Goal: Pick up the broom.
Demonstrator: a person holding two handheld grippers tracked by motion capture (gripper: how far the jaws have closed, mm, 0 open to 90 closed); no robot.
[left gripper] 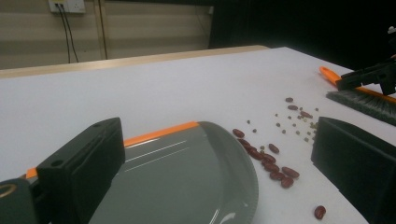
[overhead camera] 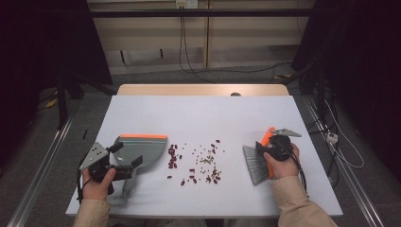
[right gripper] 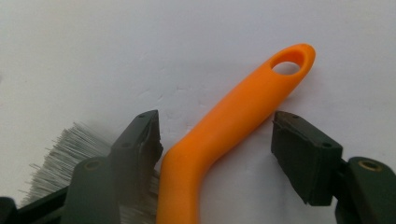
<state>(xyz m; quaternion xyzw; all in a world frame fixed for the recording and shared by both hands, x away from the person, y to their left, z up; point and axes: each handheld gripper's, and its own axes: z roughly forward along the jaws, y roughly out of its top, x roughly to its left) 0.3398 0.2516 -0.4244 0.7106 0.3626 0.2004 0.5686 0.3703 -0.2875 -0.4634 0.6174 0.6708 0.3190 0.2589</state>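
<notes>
Sweeping not begun; red beans and small seeds (overhead camera: pixel 196 163) lie scattered mid-table between grey plastic dustpan (overhead camera: pixel 142 150) and orange-handled brush (right gripper: pixel 233 126); right gripper (right gripper: pixel 217 135) straddles the handle, unclamped; left gripper (overhead camera: pixel 126 161) spread over dustpan, nothing gripped.

On the table (overhead camera: pixel 198 113), the dustpan (overhead camera: pixel 142 150) lies at nine o'clock, the brush (overhead camera: pixel 257 163) at three, well apart. The beans (overhead camera: pixel 196 163) are scattered between them, nearer the dustpan's rim. The left gripper (overhead camera: pixel 124 161) sits at the dustpan's seven o'clock; the right gripper (right gripper: pixel 215 133) straddles the brush handle.
</notes>
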